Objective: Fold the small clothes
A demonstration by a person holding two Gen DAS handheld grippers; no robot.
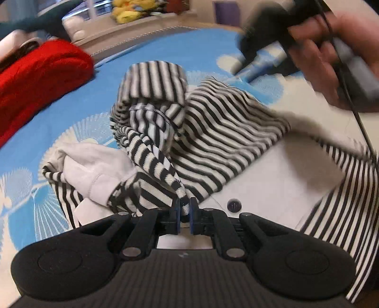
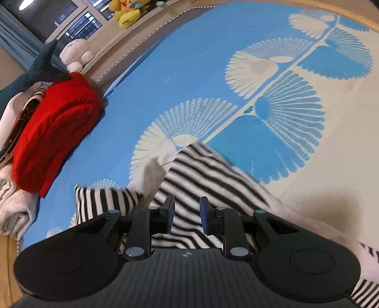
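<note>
Pinching a twisted fold of the black-and-white striped knit garment [image 1: 213, 132], my left gripper [image 1: 184, 210] has its blue pads drawn almost together, with the cloth caught between them at the 6 o'clock edge of the left wrist view. From that pinch the striped fabric rises in a crumpled heap toward 12 o'clock, a rolled sleeve standing at its top. A white cotton panel [image 1: 94, 170] of the garment bunches at 9 o'clock of the gripper, and a flat white front with a dark round button [image 1: 233, 205] lies just beside the pads at 3 o'clock.

My right gripper [image 2: 186, 214] has its jaws parted with a clear gap between the blue pads; nothing sits between them, and the striped cloth lies under and just ahead of them. In the left wrist view that same tool shows blurred at 1 o'clock, gripped by my right hand [image 1: 331, 59] above the garment.

All of this rests on a blue bedspread with cream fan-shaped patterns [image 2: 189, 71]. A folded red fuzzy blanket [image 2: 56, 128] sits at 9 o'clock, well apart from the garment. Beyond it a dark teal plush shark [image 2: 45, 66] and a white plush toy [image 2: 78, 53] lie at 10 o'clock, and a yellow plush toy [image 2: 126, 11] sits on the ledge at 11 o'clock.
</note>
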